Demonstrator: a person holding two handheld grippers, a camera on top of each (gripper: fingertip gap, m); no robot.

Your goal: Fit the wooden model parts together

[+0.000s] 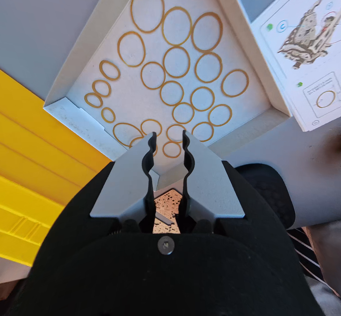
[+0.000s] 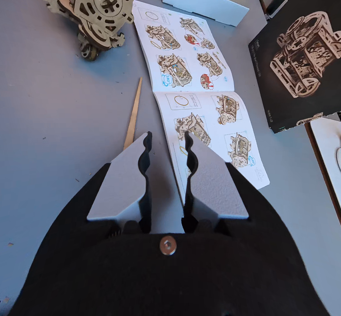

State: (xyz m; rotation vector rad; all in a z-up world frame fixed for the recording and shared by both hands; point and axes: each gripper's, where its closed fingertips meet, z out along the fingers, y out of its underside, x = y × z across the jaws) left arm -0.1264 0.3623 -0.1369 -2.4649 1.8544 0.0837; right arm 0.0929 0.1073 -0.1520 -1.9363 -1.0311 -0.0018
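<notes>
My left gripper [image 1: 169, 134] is open and empty, hovering over a white tray [image 1: 77, 36] that holds several tan rubber bands [image 1: 176, 62]. A laser-cut wooden sheet [image 1: 167, 213] shows between the finger bases, below the tray. My right gripper [image 2: 168, 134] is open and empty above the grey table. The partly built wooden model [image 2: 92, 10] stands at the far left of the right wrist view. A thin wooden stick [image 2: 133, 114] lies on the table just left of the right gripper's left finger. The open instruction booklet [image 2: 193, 86] lies under the right finger.
A yellow bin [image 1: 36, 168] sits left of the tray. The booklet [image 1: 304, 58] also shows at the right of the left wrist view. The white tray [image 2: 201, 3] stands at the far end; the black model box [image 2: 302, 63] stands at the right. My hands' fingertips stand some 35 cm from each other.
</notes>
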